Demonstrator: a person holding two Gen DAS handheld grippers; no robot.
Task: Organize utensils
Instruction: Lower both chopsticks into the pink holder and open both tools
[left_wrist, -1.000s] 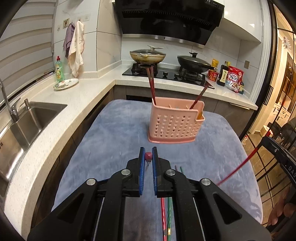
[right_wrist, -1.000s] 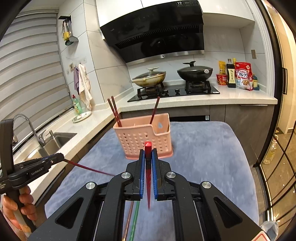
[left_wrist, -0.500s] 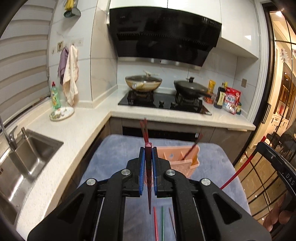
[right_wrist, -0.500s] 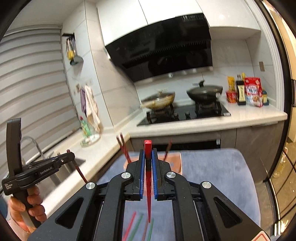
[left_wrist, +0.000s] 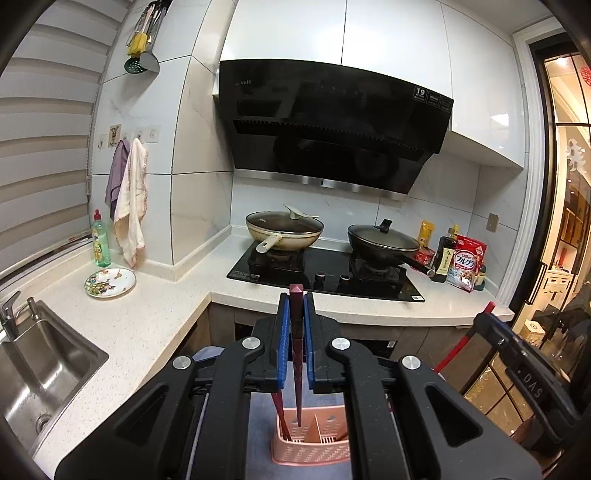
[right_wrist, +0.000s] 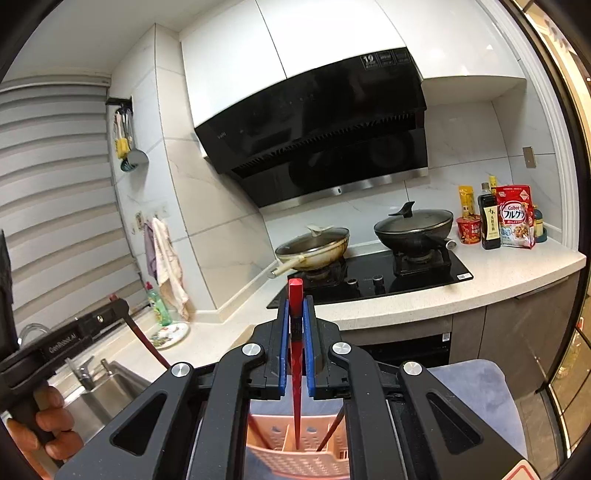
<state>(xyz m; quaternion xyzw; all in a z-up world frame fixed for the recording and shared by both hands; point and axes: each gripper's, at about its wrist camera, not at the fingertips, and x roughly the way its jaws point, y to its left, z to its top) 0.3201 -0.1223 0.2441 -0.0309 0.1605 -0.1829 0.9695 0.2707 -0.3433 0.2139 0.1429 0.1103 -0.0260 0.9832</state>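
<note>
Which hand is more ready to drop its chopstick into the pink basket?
It's close, but probably the right gripper. Its red chopstick hangs straight down with the tip at the pink basket opening. The left gripper holds its dark chopstick over the basket too.

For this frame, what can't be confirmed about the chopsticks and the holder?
- Left wrist view: the pink holder is half hidden by the left gripper; which compartment the dark chopstick enters is unclear.
- Right wrist view: the right gripper covers the holder's sides; the red chopstick tip's depth is unreadable.

Both wrist views face stove (left_wrist: 325, 271); high above basket (right_wrist: 295, 458)
</note>
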